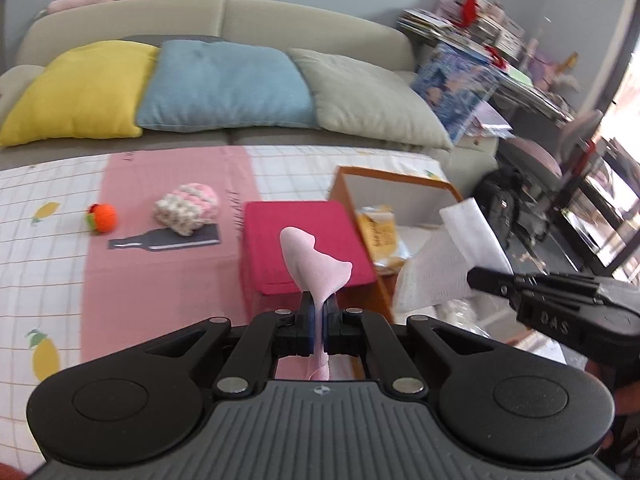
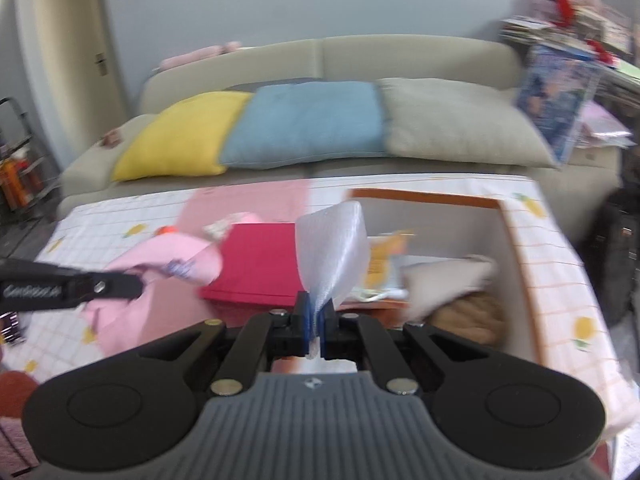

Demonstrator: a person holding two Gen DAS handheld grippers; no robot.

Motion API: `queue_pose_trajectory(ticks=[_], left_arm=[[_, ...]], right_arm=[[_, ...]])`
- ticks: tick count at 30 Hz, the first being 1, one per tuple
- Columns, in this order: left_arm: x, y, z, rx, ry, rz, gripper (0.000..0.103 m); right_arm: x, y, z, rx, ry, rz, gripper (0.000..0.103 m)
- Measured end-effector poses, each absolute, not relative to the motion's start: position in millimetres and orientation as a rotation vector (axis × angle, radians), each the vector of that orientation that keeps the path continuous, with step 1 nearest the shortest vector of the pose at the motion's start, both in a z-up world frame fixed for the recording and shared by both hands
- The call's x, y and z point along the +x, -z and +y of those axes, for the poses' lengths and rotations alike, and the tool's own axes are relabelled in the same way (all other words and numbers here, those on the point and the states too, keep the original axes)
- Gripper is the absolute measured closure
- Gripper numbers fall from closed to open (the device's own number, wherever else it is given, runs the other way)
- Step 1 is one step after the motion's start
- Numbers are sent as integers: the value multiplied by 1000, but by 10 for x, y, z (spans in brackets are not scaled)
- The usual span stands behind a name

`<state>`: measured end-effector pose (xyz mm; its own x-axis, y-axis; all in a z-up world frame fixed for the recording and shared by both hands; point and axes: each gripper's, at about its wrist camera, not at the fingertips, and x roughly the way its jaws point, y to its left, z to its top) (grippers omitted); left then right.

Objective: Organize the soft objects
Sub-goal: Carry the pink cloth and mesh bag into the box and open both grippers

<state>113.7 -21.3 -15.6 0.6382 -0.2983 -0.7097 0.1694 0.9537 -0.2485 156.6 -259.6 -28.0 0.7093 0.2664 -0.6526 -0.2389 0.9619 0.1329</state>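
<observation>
My left gripper is shut on a pale pink cloth that sticks up between its fingers and hangs below them; the cloth also shows in the right wrist view. My right gripper is shut on a white mesh fabric, held above the table beside an orange-walled box; the fabric also shows in the left wrist view. The box holds yellow packets and beige and brown soft items. A folded red cloth lies left of the box.
A table with a lemon-print cloth and pink runner carries a crocheted pink-white piece, an orange knitted ball and a dark card. Behind is a sofa with yellow, blue and grey cushions. Cluttered shelves stand at right.
</observation>
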Motion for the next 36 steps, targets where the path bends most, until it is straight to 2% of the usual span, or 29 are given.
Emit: queue_pose_trajectory(ticks=[9,18,27,36], left_arm=[[1321,180,-770,-86,390,868,99],[1655,101,-1206,-40,482,861,99],[1871,572,-1683,142,531,942,99],[1981,854,-1591,177,493,1012,95]], right_arm=[[1721,541,-3250,77,-82,812,101],[1835,792,-3502,90,-2,883,101],[1876,997,-3513,183,-84,951,100],[1985,1141,-3284,367,-282,1033,99]])
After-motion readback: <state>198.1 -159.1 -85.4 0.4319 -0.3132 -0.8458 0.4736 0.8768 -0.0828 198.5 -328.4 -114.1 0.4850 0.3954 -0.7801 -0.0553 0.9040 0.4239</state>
